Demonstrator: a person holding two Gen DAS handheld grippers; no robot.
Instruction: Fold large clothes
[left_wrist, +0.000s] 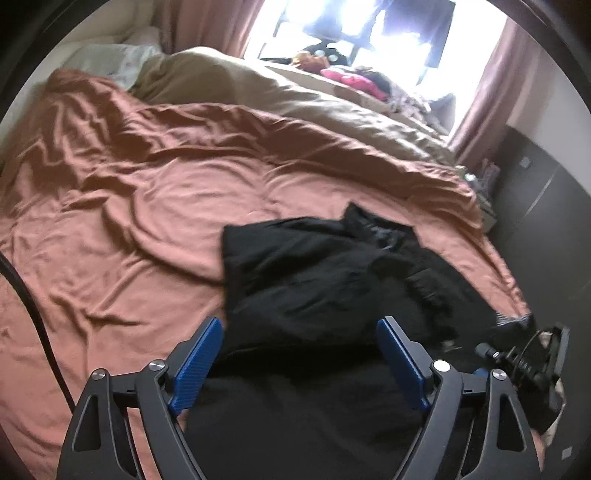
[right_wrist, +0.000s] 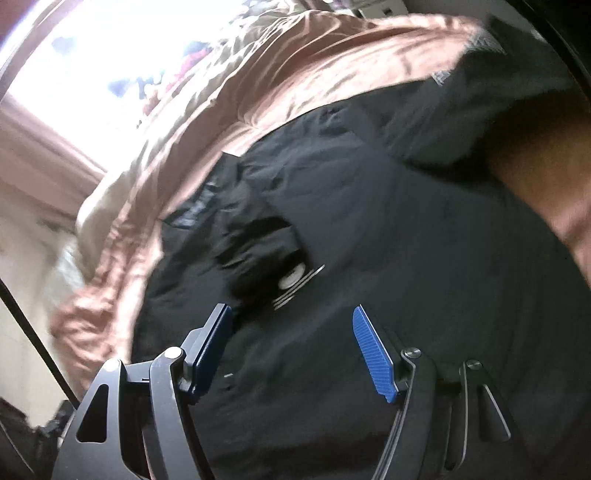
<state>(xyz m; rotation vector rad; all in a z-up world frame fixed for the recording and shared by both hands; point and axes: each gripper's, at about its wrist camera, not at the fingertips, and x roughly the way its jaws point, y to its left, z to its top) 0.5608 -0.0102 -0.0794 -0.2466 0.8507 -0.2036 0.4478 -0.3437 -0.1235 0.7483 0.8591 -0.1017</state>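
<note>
A large black garment (left_wrist: 325, 280) lies crumpled on the rust-brown bedspread (left_wrist: 147, 192) near the bed's front right corner. My left gripper (left_wrist: 299, 328) is open, its blue pads apart just above the garment's near edge, holding nothing. In the right wrist view the same black garment (right_wrist: 369, 229) fills the middle, with a small white logo (right_wrist: 291, 278) on it. My right gripper (right_wrist: 291, 317) is open over the cloth, holding nothing. The right gripper's body (left_wrist: 524, 354) shows at the far right of the left wrist view.
A tan duvet (left_wrist: 280, 96) and pillows (left_wrist: 110, 62) lie at the far side of the bed. Colourful clothes (left_wrist: 351, 79) are piled by the bright window. A dark cabinet (left_wrist: 535, 206) stands right of the bed. A bare arm (right_wrist: 546, 177) crosses the right wrist view's upper right.
</note>
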